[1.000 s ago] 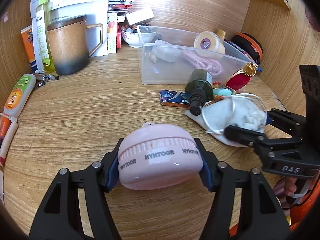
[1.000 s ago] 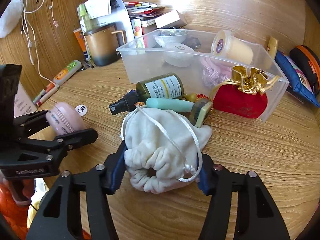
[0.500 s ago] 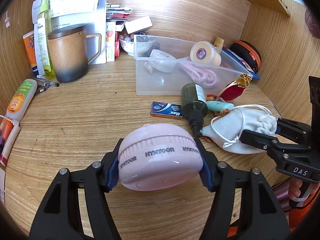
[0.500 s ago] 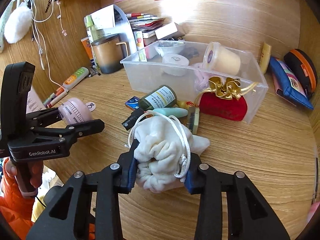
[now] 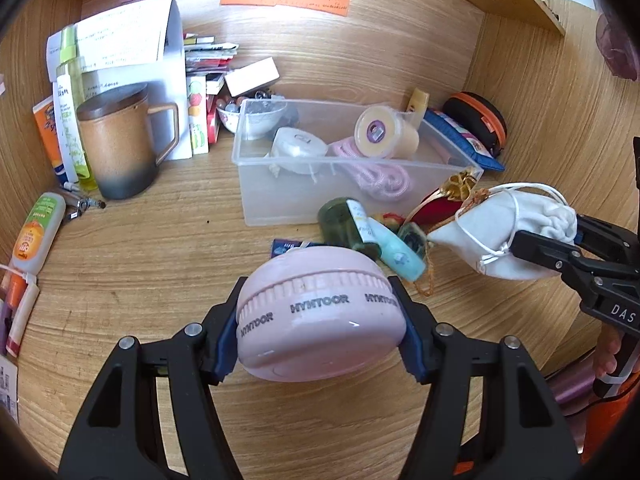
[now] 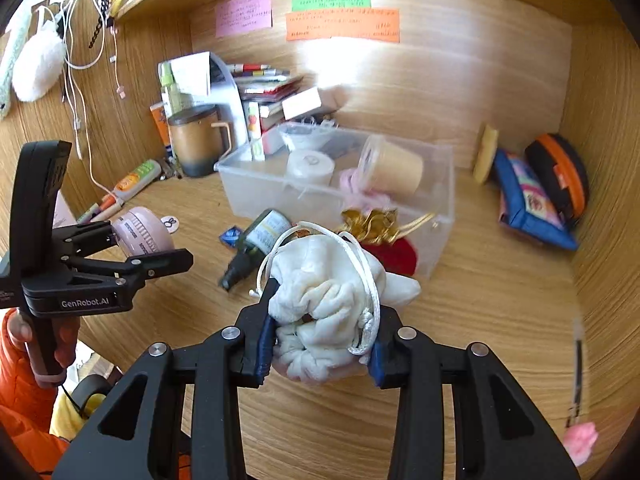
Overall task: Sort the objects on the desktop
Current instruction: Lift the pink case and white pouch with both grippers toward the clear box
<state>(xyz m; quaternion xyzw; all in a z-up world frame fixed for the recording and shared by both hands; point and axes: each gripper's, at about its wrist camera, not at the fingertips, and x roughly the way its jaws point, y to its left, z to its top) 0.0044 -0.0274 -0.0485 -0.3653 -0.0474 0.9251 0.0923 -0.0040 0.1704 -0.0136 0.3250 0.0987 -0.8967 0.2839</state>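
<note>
Left wrist view shows your left gripper (image 5: 320, 320) clamped on the pink round case (image 5: 318, 316), held above the desk (image 5: 160, 260) short of the clear bin (image 5: 256, 184); its glossy curved sides could slide out of the pads if you tilt it; to the right, your right gripper (image 6: 320, 344) pinches the white drawstring pouch (image 6: 324, 300) by its gathered mouth, also clear of the desk; the soft cloth may slip, and the loose cord (image 6: 360, 256) could snag the green spray bottle (image 6: 256, 240) or the bin's rim.

One clear bin (image 5: 256, 184), one brown mug (image 5: 116, 144), three sticky notes (image 6: 342, 24), two pouches (image 6: 332, 280).
</note>
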